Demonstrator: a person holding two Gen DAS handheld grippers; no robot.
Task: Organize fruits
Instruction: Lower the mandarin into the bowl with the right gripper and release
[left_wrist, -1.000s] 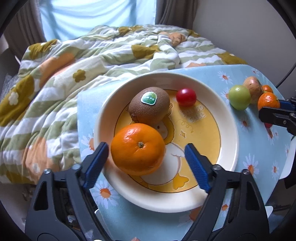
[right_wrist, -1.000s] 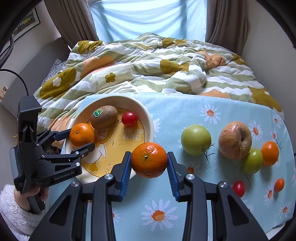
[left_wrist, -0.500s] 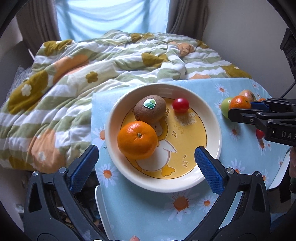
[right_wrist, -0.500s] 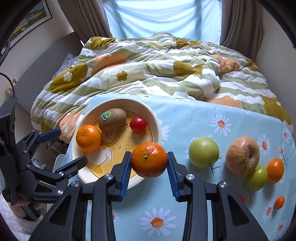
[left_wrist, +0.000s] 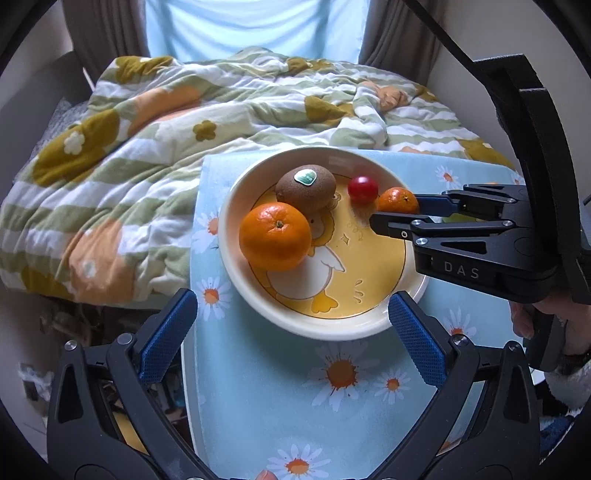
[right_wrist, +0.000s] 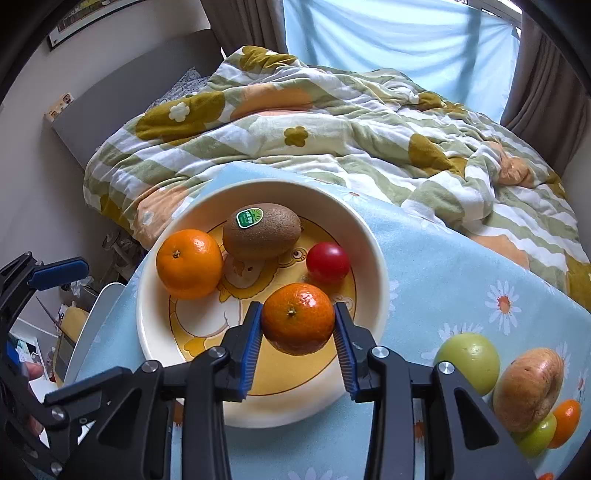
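Observation:
A cream plate (right_wrist: 373, 236) (left_wrist: 229, 254) with a yellow duck picture stands on the blue daisy cloth. It holds a large orange (right_wrist: 189, 263) (left_wrist: 275, 236), a kiwi with a green sticker (right_wrist: 262, 230) (left_wrist: 306, 188) and a small red fruit (right_wrist: 328, 262) (left_wrist: 363, 189). My right gripper (right_wrist: 297, 328) is shut on a mandarin (right_wrist: 297, 318) (left_wrist: 398, 200) and holds it over the plate's right half. My left gripper (left_wrist: 291, 325) is open with nothing between its fingers, drawn back at the plate's near edge.
To the right of the plate on the cloth lie a green apple (right_wrist: 467, 362), a brown blemished fruit (right_wrist: 528, 387), a smaller green fruit (right_wrist: 535, 435) and a small orange (right_wrist: 565, 421). A flowered quilt (right_wrist: 332, 122) covers the bed behind. The cloth's left edge (left_wrist: 194, 295) drops off to floor clutter.
My right gripper has carried the mandarin left from the cloth to over the plate. My left gripper has opened wider and drawn back from the large orange.

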